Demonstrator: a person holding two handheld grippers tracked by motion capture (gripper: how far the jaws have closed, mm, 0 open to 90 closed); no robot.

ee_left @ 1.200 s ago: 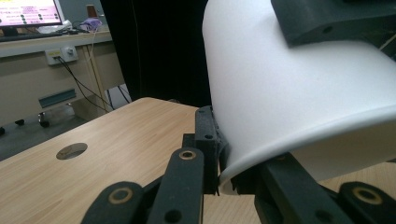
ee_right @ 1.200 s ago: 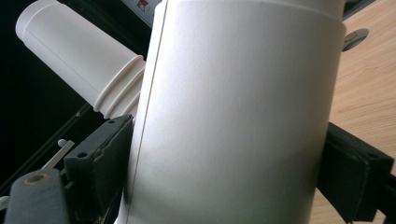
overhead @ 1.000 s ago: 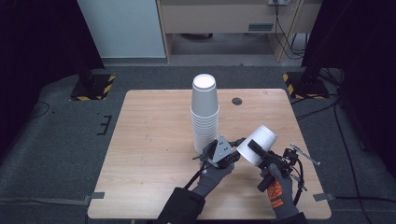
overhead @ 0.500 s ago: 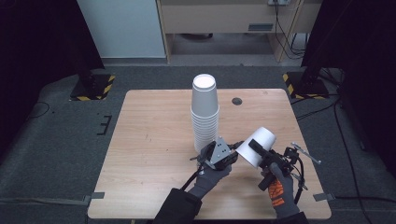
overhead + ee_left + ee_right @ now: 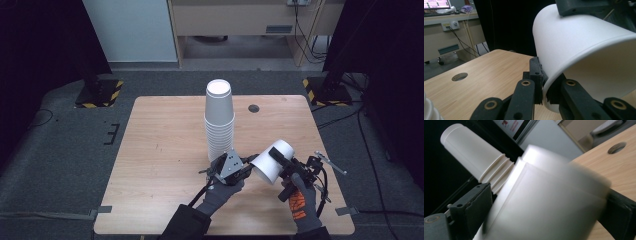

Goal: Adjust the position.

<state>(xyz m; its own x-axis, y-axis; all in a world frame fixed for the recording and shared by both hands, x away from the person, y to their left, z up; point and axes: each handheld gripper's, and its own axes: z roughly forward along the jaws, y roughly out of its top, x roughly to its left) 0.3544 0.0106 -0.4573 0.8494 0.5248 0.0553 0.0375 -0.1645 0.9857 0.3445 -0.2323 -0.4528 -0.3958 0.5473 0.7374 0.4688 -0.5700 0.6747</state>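
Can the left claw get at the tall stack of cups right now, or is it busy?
Probably not yet. The left claw is shut on the rim of the white cup that the right claw also holds, though the cup stack stands close by, unobstructed.

The rim of a white paper cup (image 5: 584,50) is being pinched between the two black jaws of the left gripper (image 5: 546,90), with the cup lying tilted on its side above the wooden bench (image 5: 486,75). The cup's far end is being clamped by another black gripper (image 5: 584,6). A round hole (image 5: 459,76) is being shown in the bench.
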